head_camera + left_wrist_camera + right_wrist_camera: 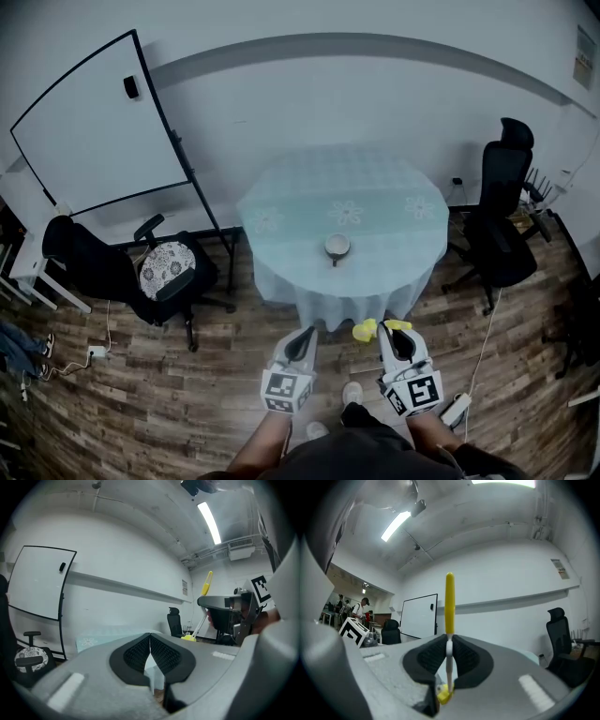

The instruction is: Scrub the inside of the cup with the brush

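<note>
Only the head view shows the cup (pixel 337 247): it stands alone near the middle of the round desk (pixel 281 202), which is draped in a pale blue cloth with flower prints. Both tools hang short of the desk's near edge, above the wooden floor (pixel 141 394).

The left hand-held gripper (pixel 304 332) is in the head view no more than a grey wedge behind its marker cube. Its own view shows its ribbed black pads (pixel 161 654) pressed together with nothing between them.

The right hand-held gripper (pixel 449 644) pinches the brush (pixel 449 603) by its thin white stem. The yellow handle stands upright above the jaws and a yellow end hangs below them. From the head view the brush is only two yellow bits at that gripper's tip. The left gripper view catches it side-on, handle up.

A whiteboard (pixel 94 141) and a black chair with a patterned cushion (pixel 167 270) stand left of the desk, and another black chair (pixel 502 220) right of it. Only the right gripper view shows people far off at its left edge.
</note>
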Demonstrator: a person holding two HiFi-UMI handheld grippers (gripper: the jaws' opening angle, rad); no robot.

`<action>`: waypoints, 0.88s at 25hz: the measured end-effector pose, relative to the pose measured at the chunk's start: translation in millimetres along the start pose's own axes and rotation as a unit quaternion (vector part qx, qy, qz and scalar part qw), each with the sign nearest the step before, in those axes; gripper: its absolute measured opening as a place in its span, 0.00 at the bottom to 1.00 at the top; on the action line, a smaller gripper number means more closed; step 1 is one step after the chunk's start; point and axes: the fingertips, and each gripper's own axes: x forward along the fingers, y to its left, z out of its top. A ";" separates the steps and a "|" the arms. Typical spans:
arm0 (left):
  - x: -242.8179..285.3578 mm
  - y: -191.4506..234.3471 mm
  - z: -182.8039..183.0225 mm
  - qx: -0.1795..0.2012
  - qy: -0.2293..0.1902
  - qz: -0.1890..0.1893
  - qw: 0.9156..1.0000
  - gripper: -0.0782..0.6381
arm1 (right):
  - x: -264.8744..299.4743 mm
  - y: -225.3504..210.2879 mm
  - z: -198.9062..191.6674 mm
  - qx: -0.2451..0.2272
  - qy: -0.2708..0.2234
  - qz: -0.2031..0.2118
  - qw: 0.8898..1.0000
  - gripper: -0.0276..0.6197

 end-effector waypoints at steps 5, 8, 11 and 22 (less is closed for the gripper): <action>41.0 5.5 4.8 0.007 0.008 0.010 1.000 0.12 | 29.2 -32.9 -2.5 0.007 0.000 0.012 1.000 0.10; 72.4 12.1 6.9 0.008 0.013 0.016 1.000 0.12 | 52.2 -58.7 -6.3 0.011 -0.001 0.015 1.000 0.10; 103.6 15.9 9.5 0.010 0.017 0.019 1.000 0.12 | 74.3 -84.2 -10.9 0.015 -0.002 0.019 1.000 0.10; 191.9 28.5 4.6 0.008 0.036 0.041 0.998 0.12 | 133.4 -157.2 -27.3 0.025 0.002 0.042 0.999 0.10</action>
